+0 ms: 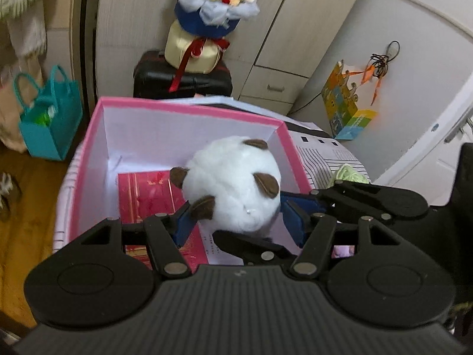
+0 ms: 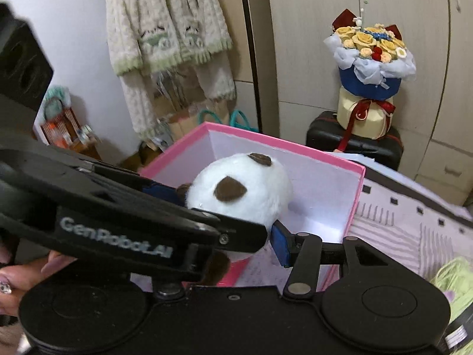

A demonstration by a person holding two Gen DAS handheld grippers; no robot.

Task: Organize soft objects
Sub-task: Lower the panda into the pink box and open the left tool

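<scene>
A round white plush toy (image 1: 233,183) with brown ears and paws hangs over the open pink box (image 1: 183,109). My left gripper (image 1: 239,222) holds it from the near side, blue pads pressed on both flanks. My right gripper (image 2: 224,224) also closes on the same plush (image 2: 242,189); its right blue pad (image 2: 280,245) touches the toy, while the left gripper's body crosses in front and hides its left finger. The box (image 2: 357,183) holds a red card (image 1: 147,195) on its white floor.
The box sits on a striped pale cloth (image 2: 408,230) beside a light-green soft item (image 2: 455,278). Behind are a black suitcase (image 1: 180,80) with a flower bouquet (image 1: 212,0), a teal bag (image 1: 50,118), wardrobe doors, a hanging fleece robe (image 2: 165,44).
</scene>
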